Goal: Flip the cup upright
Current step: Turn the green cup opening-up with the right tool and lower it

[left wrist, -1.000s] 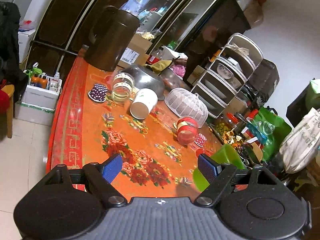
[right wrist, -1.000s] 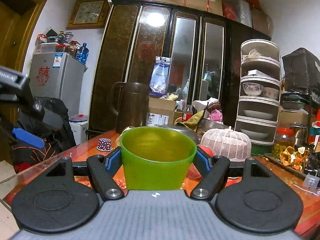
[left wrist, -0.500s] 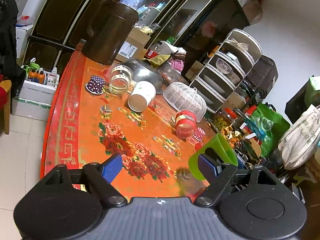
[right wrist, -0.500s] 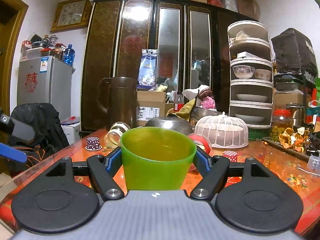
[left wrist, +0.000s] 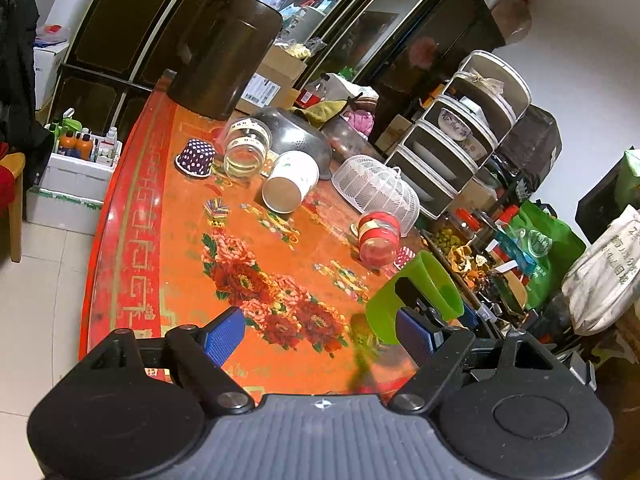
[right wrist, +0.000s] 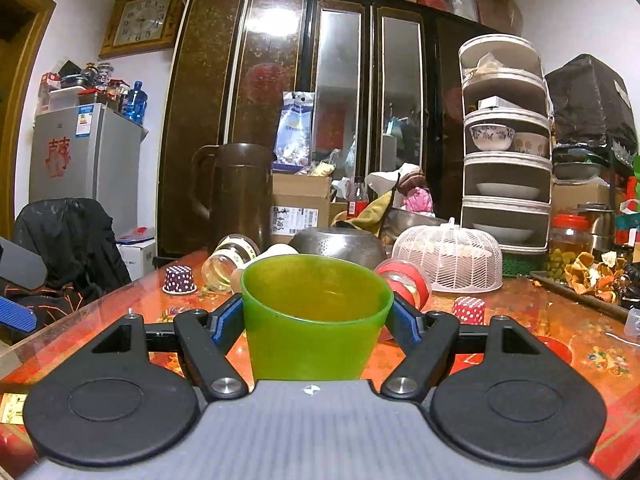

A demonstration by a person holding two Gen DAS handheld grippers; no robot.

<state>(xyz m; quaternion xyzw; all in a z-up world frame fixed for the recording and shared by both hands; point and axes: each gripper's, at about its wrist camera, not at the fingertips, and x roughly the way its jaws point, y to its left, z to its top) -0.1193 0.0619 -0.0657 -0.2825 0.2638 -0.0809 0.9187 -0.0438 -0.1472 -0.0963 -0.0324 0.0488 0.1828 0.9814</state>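
My right gripper [right wrist: 316, 318] is shut on a green plastic cup [right wrist: 314, 316], held upright with its mouth up, low over the red flowered table [right wrist: 520, 304]. In the left wrist view the same green cup [left wrist: 416, 292] sits between the right gripper's black fingers at the table's near right. My left gripper [left wrist: 320, 336] is open and empty above the table's near edge, left of the cup. A white paper cup [left wrist: 290, 186] lies on its side mid-table.
A brown jug [left wrist: 224, 52], a tipped glass jar [left wrist: 246, 148], a steel colander [left wrist: 292, 136], a white mesh food cover [left wrist: 376, 188], a red-lidded jar [left wrist: 378, 238] and dotted cupcake cases [left wrist: 196, 156] stand farther back. A tiered dish rack [right wrist: 504, 140] is at the right.
The right gripper has lowered the green cup toward the table and drawn back a little. The left gripper has pulled back and up slightly, staying open.
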